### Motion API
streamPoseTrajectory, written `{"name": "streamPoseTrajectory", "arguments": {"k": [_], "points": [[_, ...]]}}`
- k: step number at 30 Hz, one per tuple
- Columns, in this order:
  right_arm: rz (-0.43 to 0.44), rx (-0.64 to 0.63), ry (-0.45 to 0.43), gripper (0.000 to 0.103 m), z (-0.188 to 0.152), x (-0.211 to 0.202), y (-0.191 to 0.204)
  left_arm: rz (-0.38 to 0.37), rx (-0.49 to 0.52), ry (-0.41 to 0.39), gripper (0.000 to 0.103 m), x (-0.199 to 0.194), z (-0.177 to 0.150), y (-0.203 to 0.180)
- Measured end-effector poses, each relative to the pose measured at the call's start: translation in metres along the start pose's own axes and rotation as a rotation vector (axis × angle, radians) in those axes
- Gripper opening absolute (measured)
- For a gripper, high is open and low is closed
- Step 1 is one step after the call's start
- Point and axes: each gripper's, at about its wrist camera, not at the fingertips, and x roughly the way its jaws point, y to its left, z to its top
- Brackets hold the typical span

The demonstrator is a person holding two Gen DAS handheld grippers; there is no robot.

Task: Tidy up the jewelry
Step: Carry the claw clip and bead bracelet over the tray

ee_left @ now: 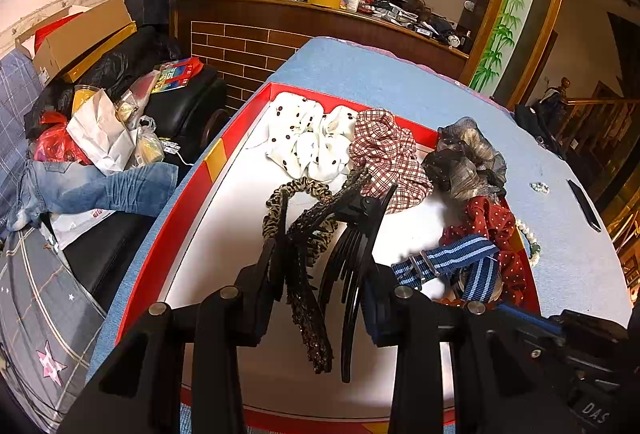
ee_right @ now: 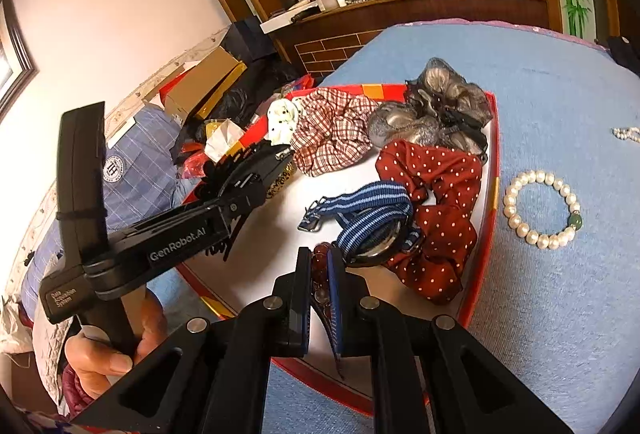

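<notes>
The tray (ee_left: 176, 230) has red walls with a yellow-orange patch and a white floor; it sits on a light blue cloth (ee_left: 384, 78). At twelve o'clock in the tray lies a white scrunchie (ee_left: 308, 142) with black dots, and at one o'clock a red-and-white plaid scrunchie (ee_left: 384, 154). At two o'clock is a grey and black gauzy scrunchie (ee_left: 466, 158); at four o'clock, a dark red scrunchie (ee_right: 434, 202) with white dots. The watch strap (ee_right: 372, 210) is navy with pale blue stripes. The leopard-print hair tie (ee_left: 298, 194) is tan and black. The bracelet (ee_right: 540, 210) is pearl white with one green bead. The beads (ee_right: 320, 270) look reddish brown, perhaps amber.
</notes>
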Motion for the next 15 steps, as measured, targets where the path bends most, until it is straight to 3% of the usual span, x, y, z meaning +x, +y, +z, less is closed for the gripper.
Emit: {"name": "streamPoseTrajectory", "arguments": {"k": [15], "points": [[-0.019, -0.002, 0.024, 0.010, -0.005, 0.012, -0.001, 0.001, 0.000, 0.023, 0.034, 0.006, -0.002, -0.002]]}}
